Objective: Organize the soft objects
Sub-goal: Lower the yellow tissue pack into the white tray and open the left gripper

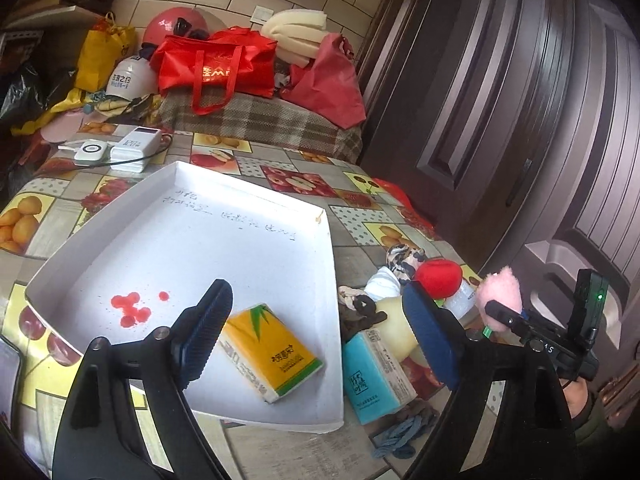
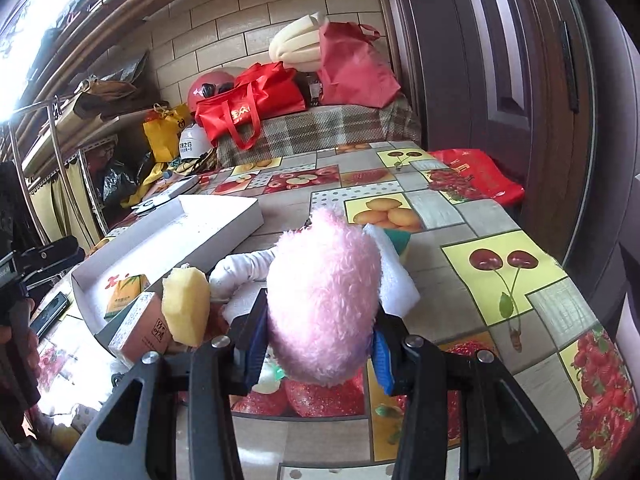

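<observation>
One tissue pack lies in the tray, under the wide-open, empty left tool. The right tool pinches the pink plush above the bench; that light grip on fluffy pile may slip, dropping it short of the tray.

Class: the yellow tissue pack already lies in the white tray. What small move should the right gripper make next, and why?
Probably carry the pink plush toy leftward over the white tray: the right gripper is shut on it, and the tray has bare floor beside the yellow tissue pack.
</observation>
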{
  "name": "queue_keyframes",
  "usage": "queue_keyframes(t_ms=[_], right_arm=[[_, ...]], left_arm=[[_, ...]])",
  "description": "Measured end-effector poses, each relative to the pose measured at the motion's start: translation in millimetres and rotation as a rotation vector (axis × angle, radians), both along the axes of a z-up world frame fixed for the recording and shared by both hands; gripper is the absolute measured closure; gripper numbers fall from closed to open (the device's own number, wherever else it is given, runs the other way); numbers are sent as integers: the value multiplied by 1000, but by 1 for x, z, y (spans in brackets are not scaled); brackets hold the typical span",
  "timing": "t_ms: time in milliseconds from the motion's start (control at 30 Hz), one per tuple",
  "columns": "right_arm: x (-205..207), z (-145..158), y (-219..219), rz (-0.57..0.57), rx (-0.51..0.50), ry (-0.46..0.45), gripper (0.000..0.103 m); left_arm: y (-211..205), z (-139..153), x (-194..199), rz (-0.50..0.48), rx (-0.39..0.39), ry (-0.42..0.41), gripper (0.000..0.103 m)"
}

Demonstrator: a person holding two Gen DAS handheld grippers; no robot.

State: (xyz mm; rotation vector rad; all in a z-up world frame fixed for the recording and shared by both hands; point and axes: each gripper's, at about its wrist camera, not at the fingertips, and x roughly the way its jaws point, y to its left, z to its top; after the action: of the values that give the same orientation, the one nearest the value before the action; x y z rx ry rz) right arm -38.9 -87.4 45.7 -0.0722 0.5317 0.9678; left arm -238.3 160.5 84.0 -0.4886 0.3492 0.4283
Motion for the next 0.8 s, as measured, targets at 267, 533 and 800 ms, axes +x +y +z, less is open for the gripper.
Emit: queue_keyframes(t_ms=[267,533,800], right_arm=[[-5,4,1,21,26,-5,59],[-27,22,30,102,65,-59,59],[-56,43,63,208,82,-139,59]], left_arm=[[21,2,-27,115,2,-14,16],[30,-9,-9,222,123,77,15],[35,-28,18,95,100,236,15]])
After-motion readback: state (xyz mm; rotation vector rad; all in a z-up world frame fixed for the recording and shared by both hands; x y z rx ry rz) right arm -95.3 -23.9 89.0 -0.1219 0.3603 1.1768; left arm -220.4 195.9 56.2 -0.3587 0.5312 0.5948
